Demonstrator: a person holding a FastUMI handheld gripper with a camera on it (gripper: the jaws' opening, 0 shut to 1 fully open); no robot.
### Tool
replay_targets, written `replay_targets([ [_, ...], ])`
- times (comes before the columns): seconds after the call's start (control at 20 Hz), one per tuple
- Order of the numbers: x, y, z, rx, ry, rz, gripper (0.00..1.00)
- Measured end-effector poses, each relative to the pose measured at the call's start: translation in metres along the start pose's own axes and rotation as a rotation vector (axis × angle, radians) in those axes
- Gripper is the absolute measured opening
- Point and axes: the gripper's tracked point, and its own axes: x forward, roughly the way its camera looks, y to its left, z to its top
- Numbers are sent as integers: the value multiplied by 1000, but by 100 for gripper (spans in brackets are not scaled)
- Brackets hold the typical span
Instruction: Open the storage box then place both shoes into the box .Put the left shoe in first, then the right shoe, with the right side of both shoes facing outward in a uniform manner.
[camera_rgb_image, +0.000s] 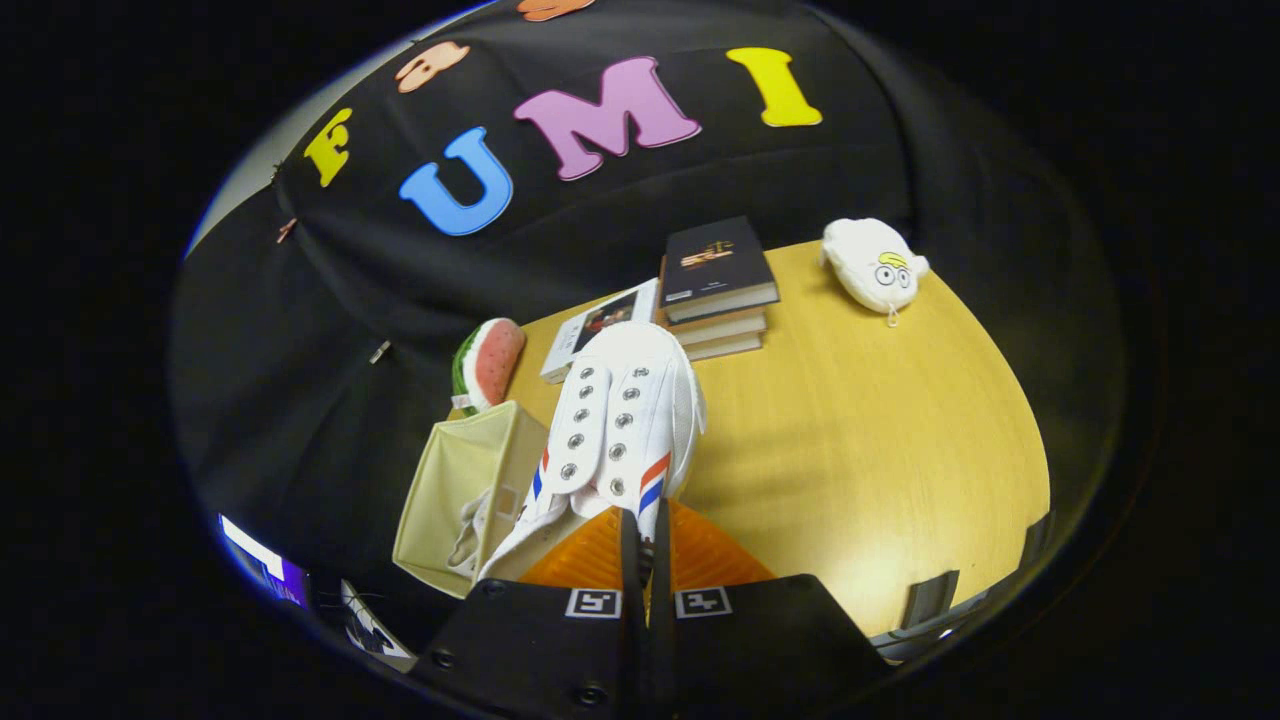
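My gripper (643, 530) is shut on the rear edge of a white canvas shoe (625, 420) with red and blue stripes. The shoe hangs lifted above the table, its toe pointing away from me and its lace eyelets facing up. Just to the left of the held shoe stands the open beige fabric storage box (445, 470). A second white shoe (470, 530) lies inside the box, partly hidden by the box wall and by the held shoe.
On the wooden table (880, 430), beyond the shoe, are a stack of books (715, 285) and a thin booklet (600, 325). A watermelon-slice toy (490, 362) sits behind the box. A white plush pouch (875, 265) lies at the far right.
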Motion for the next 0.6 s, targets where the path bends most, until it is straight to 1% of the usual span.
replay_targets([
  [0.15, 17, 61, -9, -36, 60, 47, 5],
  [0.3, 41, 107, -25, -54, 124, 63, 5],
  [0.45, 63, 132, -42, -90, 165, 41, 5],
  [0.6, 85, 140, -58, -103, 203, 12, 5],
])
